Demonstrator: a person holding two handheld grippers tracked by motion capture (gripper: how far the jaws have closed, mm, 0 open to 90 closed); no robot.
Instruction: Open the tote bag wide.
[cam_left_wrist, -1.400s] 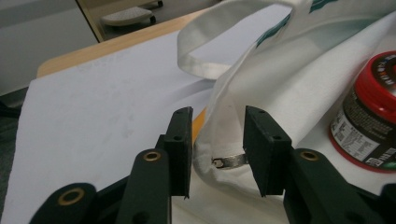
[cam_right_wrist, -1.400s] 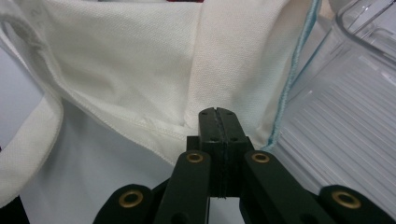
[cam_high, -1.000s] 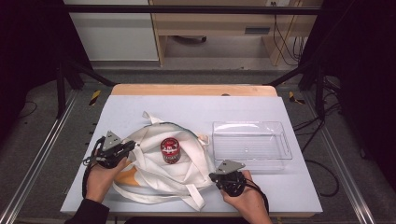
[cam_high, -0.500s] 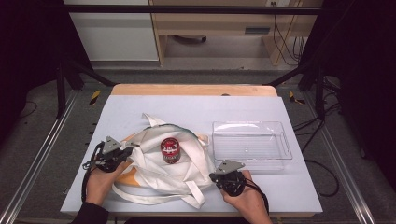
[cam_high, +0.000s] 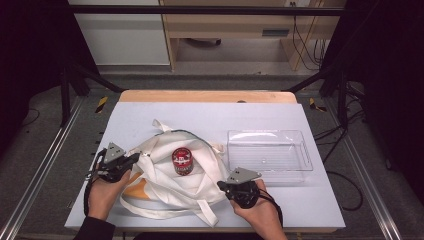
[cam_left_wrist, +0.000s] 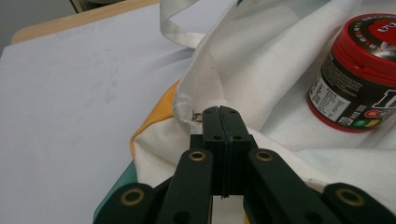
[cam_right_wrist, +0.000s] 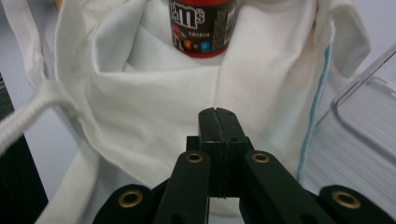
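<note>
Both tongs rest low near the tabletop's near edge in the high view: left gripper at the white cloth bag's left rim, right gripper at its right, a clear tray beyond. Bare tabletop lies toward the far edge.

Left gripper view: jaws pressed together beside the hem, a red-lidded jar on the cloth.

Right gripper view: jaws together over soft, creased cloth.

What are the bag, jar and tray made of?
Bag: white woven cloth, probably cotton canvas; matte, it creases and folds, with flat webbing straps.
Jar: likely plastic; glossy red ribbed lid over a dark printed label.
Tray: clear rigid plastic; the table shows through it and its rim catches glints.
</note>
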